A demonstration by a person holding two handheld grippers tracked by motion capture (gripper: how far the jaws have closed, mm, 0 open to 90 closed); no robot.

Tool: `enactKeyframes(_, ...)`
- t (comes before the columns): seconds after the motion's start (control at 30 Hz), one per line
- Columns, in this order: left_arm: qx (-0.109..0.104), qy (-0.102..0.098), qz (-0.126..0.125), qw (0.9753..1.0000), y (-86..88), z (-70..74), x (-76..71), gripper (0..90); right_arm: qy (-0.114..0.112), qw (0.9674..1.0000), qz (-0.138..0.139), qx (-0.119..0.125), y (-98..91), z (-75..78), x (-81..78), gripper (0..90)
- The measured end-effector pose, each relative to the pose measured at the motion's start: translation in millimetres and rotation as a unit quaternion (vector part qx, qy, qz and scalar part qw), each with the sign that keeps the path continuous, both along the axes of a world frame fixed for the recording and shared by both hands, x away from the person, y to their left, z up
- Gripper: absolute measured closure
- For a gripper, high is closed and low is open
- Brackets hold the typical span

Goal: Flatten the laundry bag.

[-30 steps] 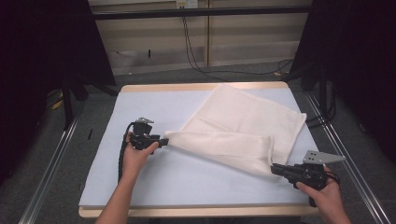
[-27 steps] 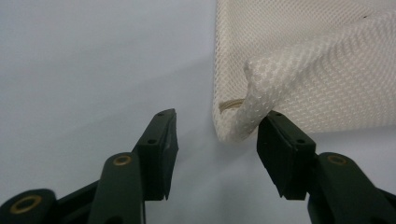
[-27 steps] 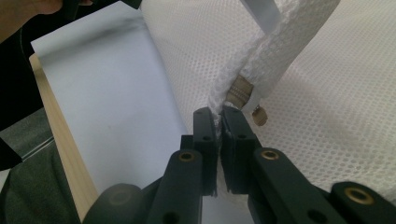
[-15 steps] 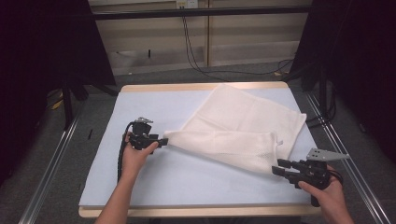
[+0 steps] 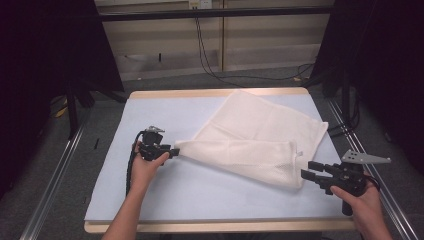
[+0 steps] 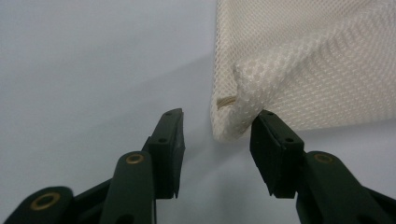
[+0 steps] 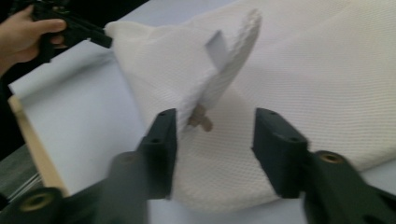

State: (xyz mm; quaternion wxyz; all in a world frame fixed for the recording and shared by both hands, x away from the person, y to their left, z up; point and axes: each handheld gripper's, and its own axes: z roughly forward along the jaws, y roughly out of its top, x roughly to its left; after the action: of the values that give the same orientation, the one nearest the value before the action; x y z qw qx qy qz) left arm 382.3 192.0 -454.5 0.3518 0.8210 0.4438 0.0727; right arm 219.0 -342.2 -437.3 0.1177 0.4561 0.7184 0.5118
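A white mesh cloth [image 5: 260, 135] lies folded on the pale blue table [image 5: 200, 200]. My left gripper [image 5: 172, 150] sits at the cloth's left corner. In the left gripper view, that corner [image 6: 233, 121] lies between the spread jaws of the left gripper [image 6: 217, 149] and touches only the right pad [image 6: 273, 149]. These jaws have just been closing and do not pinch the cloth. My right gripper [image 5: 307, 176] is open just right of the near right corner. In the right gripper view, that corner [image 7: 201, 116] stands loose by the left jaw. The right jaws have just been opening, then eased in slightly.
The table has a wooden rim [image 5: 210, 226] along the near side. Metal rails [image 5: 55, 185] run along both sides of the table. Cables [image 5: 240, 75] trail over the floor behind it. The near part of the table top is bare.
The right gripper has opened and let go of the cloth's near right corner, then drawn back to the right and a little upward. The left hand has stayed put.
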Motion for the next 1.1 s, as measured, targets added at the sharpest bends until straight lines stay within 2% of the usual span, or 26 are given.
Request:
enactKeyframes(0.1, 0.000, 0.002, 0.000, 1.0000, -0.6, 0.2, -0.4, 57.0, -0.005, 0.9991, -0.038, -0.020, -0.1, -1.0, 4.8, 68.8)
enactKeyframes(0.13, -0.001, 0.003, 0.000, 1.0000, -0.7, 0.3, -0.6, 58.1, -0.006, 0.9985, -0.042, -0.033, 0.3, -2.9, 8.5, 71.1)
enactKeyframes(0.2, -0.006, 0.003, 0.001, 1.0000, -1.1, 0.3, -0.9, 60.8, 0.006, 0.9969, -0.056, -0.054, 3.7, -7.4, 16.7, 78.0)
enactKeyframes(0.27, -0.005, 0.004, -0.005, 1.0000, -0.4, 0.9, -1.0, 62.9, 0.017, 0.9954, -0.060, -0.072, 9.0, -12.6, 25.3, 79.6)
enactKeyframes(0.3, -0.005, 0.004, -0.005, 1.0000, -0.4, 0.9, -1.0, 64.9, 0.017, 0.9954, -0.060, -0.072, 9.0, -12.6, 25.3, 79.6)
enactKeyframes(0.33, -0.015, 0.008, -0.003, 0.9999, -0.4, 1.3, -1.5, 66.8, 0.024, 0.9946, -0.062, -0.080, 14.6, -18.3, 34.8, 81.2)
enactKeyframes(0.43, -0.004, 0.006, -0.009, 0.9999, 1.3, 2.6, -1.4, 67.8, 0.027, 0.9948, -0.062, -0.077, 20.1, -21.6, 42.1, 81.8)
enactKeyframes(0.47, -0.012, 0.008, -0.003, 0.9999, 1.3, 2.6, -2.1, 67.8, 0.024, 0.9955, -0.058, -0.071, 22.3, -21.8, 43.9, 82.1)
enactKeyframes(0.5, -0.006, 0.007, -0.008, 0.9999, 4.6, 3.9, -2.2, 68.1, 0.012, 0.9976, -0.040, -0.055, 29.5, -20.5, 46.6, 82.5)
enactKeyframes(0.57, -0.010, 0.003, 0.000, 0.9999, 8.1, 5.0, -3.1, 68.1, 0.006, 0.9986, -0.022, -0.047, 35.0, -18.2, 44.8, 82.6)
enactKeyframes(0.6, -0.010, 0.003, 0.000, 0.9999, 8.1, 5.0, -3.1, 67.8, 0.006, 0.9986, -0.022, -0.047, 35.0, -18.2, 44.8, 82.6)
enactKeyframes(0.63, -0.011, 0.002, 0.003, 0.9999, 11.0, 5.9, -3.5, 67.7, -0.003, 0.9990, 0.002, -0.044, 40.6, -17.4, 40.5, 82.0)
enactKeyframes(0.67, -0.012, -0.002, 0.015, 0.9998, 14.4, 7.0, -4.6, 67.4, -0.001, 0.9990, 0.010, -0.043, 42.6, -17.9, 38.1, 81.8)
enactKeyframes(0.73, -0.011, 0.000, 0.017, 0.9998, 17.8, 7.9, -4.8, 66.6, -0.001, 0.9989, 0.013, -0.045, 44.0, -18.6, 36.5, 81.4)
enactKeyframes(0.77, -0.011, -0.003, 0.023, 0.9997, 21.4, 8.2, -5.3, 65.4, 0.001, 0.9986, 0.026, -0.047, 45.2, -21.4, 33.9, 81.2)
enactKeyframes(0.93, -0.019, -0.005, 0.032, 0.9993, 24.9, 9.0, -5.3, 63.5, 0.002, 0.9984, 0.033, -0.046, 44.3, -23.0, 32.8, 80.2)
enactKeyframes(1.1, -0.007, -0.003, 0.034, 0.9994, 29.4, 8.1, -3.9, 60.8, 0.007, 0.9969, 0.057, -0.053, 49.3, -25.9, 31.3, 80.4)
